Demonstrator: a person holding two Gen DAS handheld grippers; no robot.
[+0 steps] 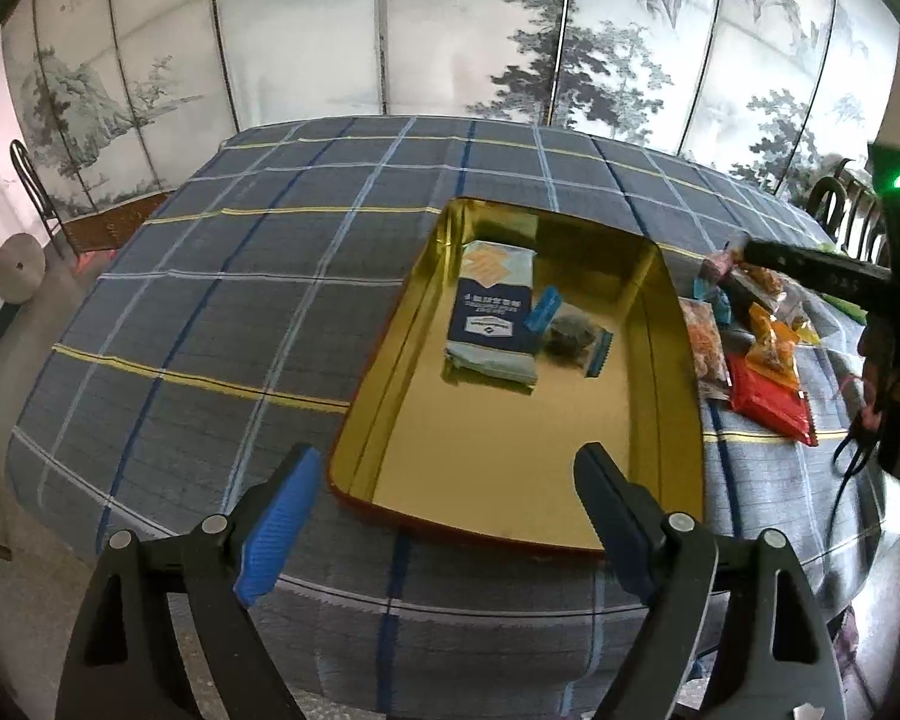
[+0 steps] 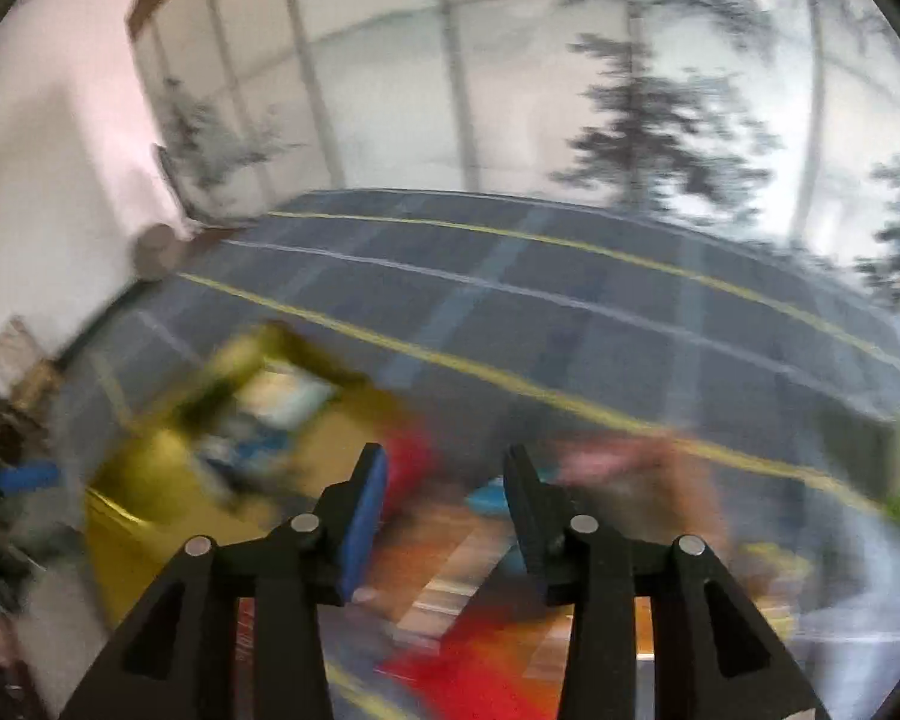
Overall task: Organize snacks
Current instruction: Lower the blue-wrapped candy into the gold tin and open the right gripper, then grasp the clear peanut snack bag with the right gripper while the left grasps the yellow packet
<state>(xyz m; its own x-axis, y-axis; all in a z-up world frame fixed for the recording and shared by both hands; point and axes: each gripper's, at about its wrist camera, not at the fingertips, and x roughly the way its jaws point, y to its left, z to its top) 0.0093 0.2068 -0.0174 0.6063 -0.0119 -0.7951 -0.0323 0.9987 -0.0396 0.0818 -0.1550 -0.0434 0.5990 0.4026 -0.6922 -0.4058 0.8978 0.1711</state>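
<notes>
Your right gripper (image 2: 444, 480) is partly spread and empty, so settle over one red foil snack packet (image 1: 771, 399) before pinching, then drop it in the gold rectangular tin tray (image 1: 510, 450).

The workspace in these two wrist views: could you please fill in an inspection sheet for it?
Surface: table under a blue plaid cloth.
Job's things: open gold tin holding a blue-and-white packet, a small blue packet and a clear dark sachet; a loose snack pile, red, orange and pink wrappers, lies on the cloth to the tin's right.
Clutter: nothing seen.
Grippers: left gripper open and empty over the tin's near edge; right gripper partly open, nothing between its fingers, above the pile; that view is blurred.
Cables: dark cord hanging by the right gripper.
Surroundings: painted folding screen behind the table; chair at left.
</notes>
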